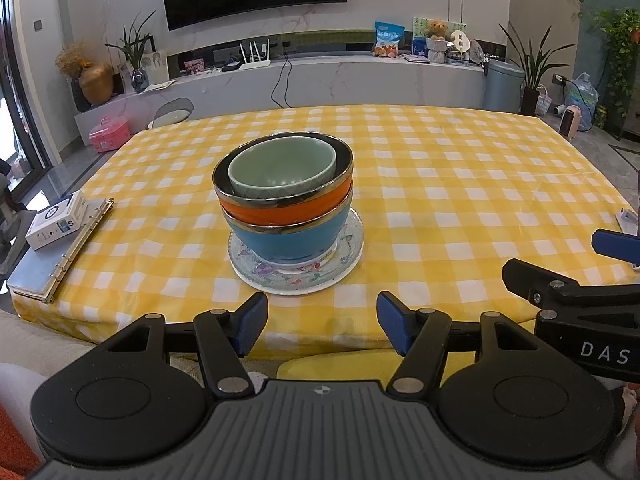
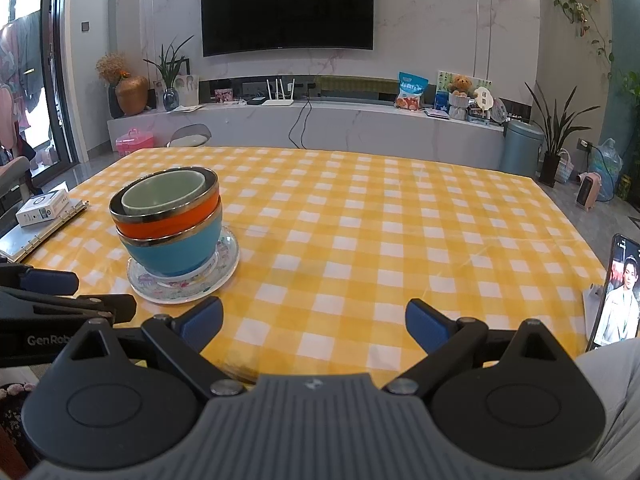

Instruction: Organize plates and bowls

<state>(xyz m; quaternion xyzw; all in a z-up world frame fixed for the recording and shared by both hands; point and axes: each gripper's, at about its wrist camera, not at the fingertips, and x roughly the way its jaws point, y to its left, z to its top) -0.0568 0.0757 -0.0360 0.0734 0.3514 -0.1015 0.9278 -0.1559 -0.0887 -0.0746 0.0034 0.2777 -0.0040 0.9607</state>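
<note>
A stack stands on the yellow checked table [image 1: 460,184]: a pale green bowl [image 1: 282,168] nests in an orange bowl [image 1: 288,206], which sits in a blue bowl [image 1: 288,242], on a flowered glass plate [image 1: 296,276]. The same stack shows at the left of the right wrist view: green bowl [image 2: 164,192], orange bowl [image 2: 168,224], blue bowl [image 2: 176,252], plate [image 2: 184,284]. My left gripper [image 1: 322,326] is open and empty, just short of the plate's near rim. My right gripper [image 2: 314,326] is open and empty, right of the stack; it also shows in the left wrist view [image 1: 568,268].
A white box [image 1: 56,220] lies on a ring binder [image 1: 52,264] at the table's left edge. A phone [image 2: 616,292] on a stand plays video at the right edge. A TV wall, cabinet and plants stand behind the table.
</note>
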